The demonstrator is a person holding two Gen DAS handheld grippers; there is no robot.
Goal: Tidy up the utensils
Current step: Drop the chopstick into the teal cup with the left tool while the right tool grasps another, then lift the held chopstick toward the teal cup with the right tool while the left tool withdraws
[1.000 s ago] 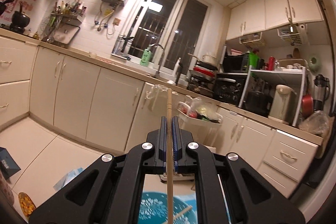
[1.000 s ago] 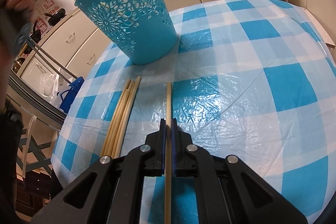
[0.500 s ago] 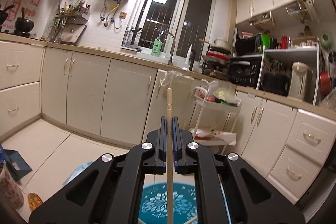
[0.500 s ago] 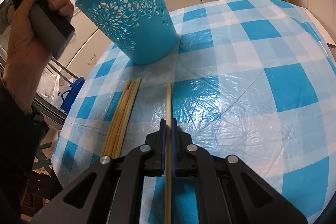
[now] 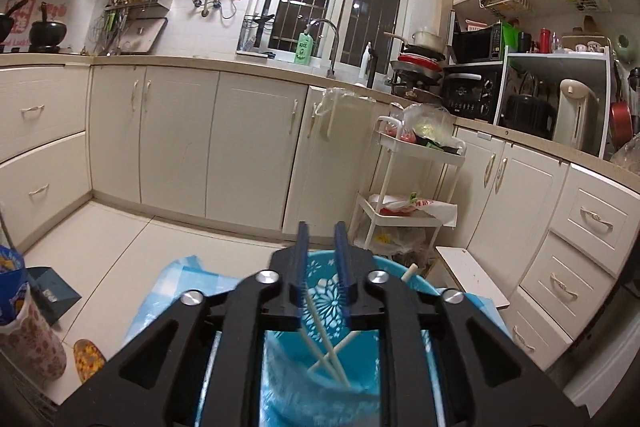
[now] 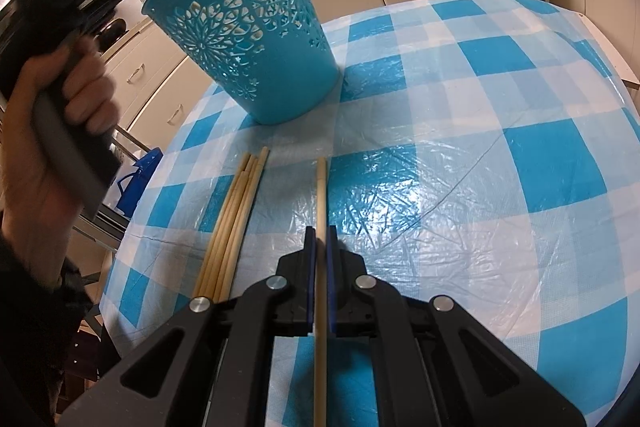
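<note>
Left gripper [image 5: 322,263] right above the blue bin [image 5: 384,267], low in the middle of the left view. Fingers just opened a little, now a narrow gap, nothing pinched between them. Pale sticks [image 5: 332,355] lying crossed inside the bin, one more leaning on the rim at the right. Looks like a stick just dropped in.

Right gripper [image 6: 319,255] low in the middle of the right view, fingers tight on one stick [image 6: 321,187]. That stick pointing up the frame toward the bin [image 6: 256,39], its far tip down close to the checked cloth on the bench [image 6: 500,155]. Pile of more sticks [image 6: 236,223] lying just left of it on the cloth, side by side. Bin standing in the upper left, well apart from the pile. Hand [image 6: 52,155] at the left edge holding the left gripper up beside the bin, blurred.

Step in hand, as a guess: putting sticks into the bin, one at a time. Next: lift the right stick, carry it over the bin's open top, tip it down, then let go. Left one to pull clear first, so no bumping.
</note>
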